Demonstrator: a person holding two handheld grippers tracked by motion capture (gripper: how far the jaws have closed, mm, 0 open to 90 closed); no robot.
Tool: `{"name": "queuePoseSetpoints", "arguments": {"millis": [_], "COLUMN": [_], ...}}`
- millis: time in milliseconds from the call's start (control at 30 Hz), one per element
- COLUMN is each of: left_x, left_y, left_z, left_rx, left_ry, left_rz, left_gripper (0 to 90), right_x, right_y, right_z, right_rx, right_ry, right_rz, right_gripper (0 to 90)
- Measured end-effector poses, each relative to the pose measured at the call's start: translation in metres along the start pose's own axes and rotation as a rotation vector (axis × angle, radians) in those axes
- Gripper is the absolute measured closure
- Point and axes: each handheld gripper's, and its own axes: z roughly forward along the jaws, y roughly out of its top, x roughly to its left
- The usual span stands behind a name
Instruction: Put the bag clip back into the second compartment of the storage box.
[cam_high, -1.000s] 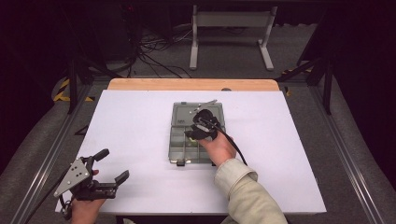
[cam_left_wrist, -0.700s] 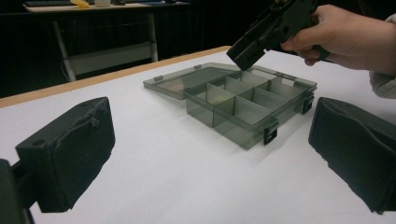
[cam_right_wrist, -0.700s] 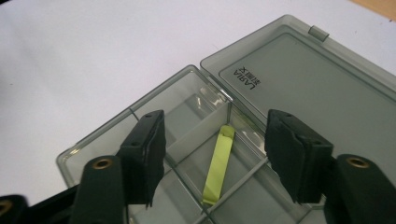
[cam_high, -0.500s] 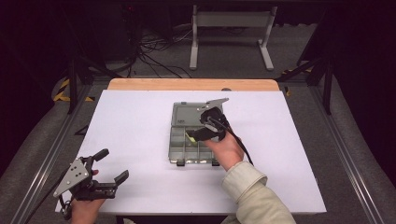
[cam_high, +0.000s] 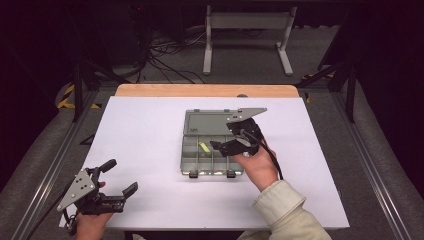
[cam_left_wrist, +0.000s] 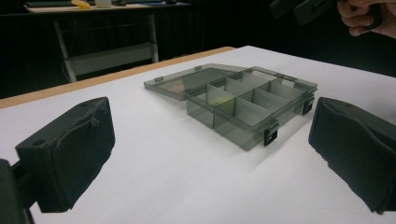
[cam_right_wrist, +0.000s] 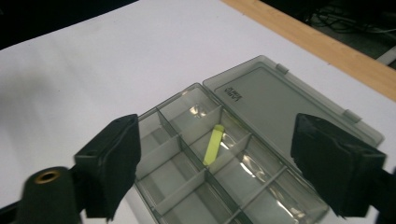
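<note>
Grey plastic organizer box (cam_high: 212, 147) lies near the middle of the white table (cam_high: 150, 130), its lid (cam_high: 210, 121) swung fully open and lying flat on the table on the far side, hinged to the tray of small compartments. A thin yellow-green strip (cam_high: 204, 147) rests in one compartment of the row next to the hinge, leaning across the divider wall; in the right gripper view this strip (cam_right_wrist: 213, 144) lies slanted, one end toward the lid. The right gripper (cam_high: 227, 145) is held in the person's hand above the right part of the box, its jaws spread wide and holding nothing, with the compartments visible between them. The left gripper (cam_high: 117, 180) sits well apart from the box, low at the near left corner of the table, its jaws likewise spread and empty. From the left gripper view the box (cam_left_wrist: 243, 100) stands between the two black pads, with two dark latches on its near wall.
</note>
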Motion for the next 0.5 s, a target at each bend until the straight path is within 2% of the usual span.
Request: {"name": "queuePoseSetpoints", "arguments": {"millis": [100, 233, 333, 367, 500], "left_x": [0.0, 0.0, 0.0, 0.0, 0.0], "left_y": [0.0, 0.0, 0.0, 0.0, 0.0], "left_z": [-0.001, 0.0, 0.0, 0.0, -0.001], "left_rx": [-0.003, -0.002, -0.001, -0.003, -0.002], "left_ry": [0.001, 0.001, 0.0, 0.001, 0.002], "left_rz": [-0.003, -0.002, -0.002, -0.004, -0.003], "left_gripper": [0.8, 0.8, 0.8, 0.8, 0.8], "right_x": [0.0, 0.002, 0.002, 0.002, 0.002], "right_y": [-0.004, -0.011, -0.016, -0.021, -0.029], "right_z": [-0.013, -0.031, -0.039, -0.048, -0.058], "right_rx": [-0.018, -0.056, -0.075, -0.094, -0.13], "right_ry": [-0.016, -0.031, -0.026, -0.024, -0.032], "right_rz": [-0.008, -0.026, -0.03, -0.034, -0.044], "right_gripper": [8.6, 5.5, 4.7, 3.6, 0.5]}}
